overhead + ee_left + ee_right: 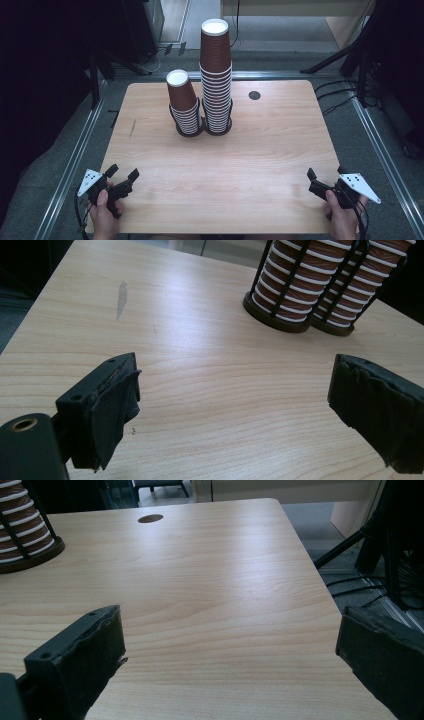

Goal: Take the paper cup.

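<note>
Beyond the table [280, 150], cup stacks [320, 285] cropped

Nothing readable anywhere here, honestly. The brown paper cups [216, 75] stacked at the far middle of the wooden table [260, 150] are plain, just white rims (no logo or print). The grey plate on the left gripper [119, 179] has a few dark dots, but those aren't letters or numbers.

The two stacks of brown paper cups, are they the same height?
No, the right stack of brown paper cups rises well above the left stack of brown paper cups beside it on the wooden table.
</note>
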A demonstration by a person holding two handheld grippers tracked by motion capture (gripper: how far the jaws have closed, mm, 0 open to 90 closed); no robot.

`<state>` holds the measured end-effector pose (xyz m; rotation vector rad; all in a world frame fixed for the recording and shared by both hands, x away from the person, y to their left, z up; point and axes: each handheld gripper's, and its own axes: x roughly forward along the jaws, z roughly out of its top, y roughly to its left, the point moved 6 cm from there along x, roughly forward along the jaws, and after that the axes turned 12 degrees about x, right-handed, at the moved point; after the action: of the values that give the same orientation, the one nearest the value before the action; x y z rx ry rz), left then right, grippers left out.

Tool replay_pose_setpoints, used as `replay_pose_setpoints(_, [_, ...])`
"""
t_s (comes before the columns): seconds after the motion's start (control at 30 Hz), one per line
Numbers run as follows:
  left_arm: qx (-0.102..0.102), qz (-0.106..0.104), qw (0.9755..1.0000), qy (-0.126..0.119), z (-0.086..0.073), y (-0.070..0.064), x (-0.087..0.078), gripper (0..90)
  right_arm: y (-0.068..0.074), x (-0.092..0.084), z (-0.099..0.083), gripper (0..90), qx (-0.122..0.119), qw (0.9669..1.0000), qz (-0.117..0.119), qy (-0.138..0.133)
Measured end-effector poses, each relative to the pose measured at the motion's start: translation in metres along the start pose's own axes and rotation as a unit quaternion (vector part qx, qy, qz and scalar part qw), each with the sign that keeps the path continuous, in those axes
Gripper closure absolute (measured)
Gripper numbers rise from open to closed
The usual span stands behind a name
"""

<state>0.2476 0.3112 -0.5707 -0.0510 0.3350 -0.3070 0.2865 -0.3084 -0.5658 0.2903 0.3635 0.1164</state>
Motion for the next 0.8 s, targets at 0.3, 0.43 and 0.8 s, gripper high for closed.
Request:
replay_pose_setpoints(0.3, [0.006, 0.000, 1.0000, 0.001, -0.001, -0.001, 0.000, 6.3, 0.012, -0.004, 0.013, 0.0, 0.005, 0.9998, 0.015, -0.013])
replay_pose_setpoints(0.43, [0.004, -0.001, 1.0000, 0.002, -0.001, -0.001, 0.000, 6.3, 0.028, -0.005, 0.023, 0.0, -0.003, 0.9996, 0.026, -0.012])
replay_pose_setpoints(0.8, [0.012, -0.003, 0.9999, 0.003, -0.001, -0.003, 0.001, 6.3, 0.087, 0.002, 0.069, 0.0, -0.019, 0.9966, 0.075, -0.028])
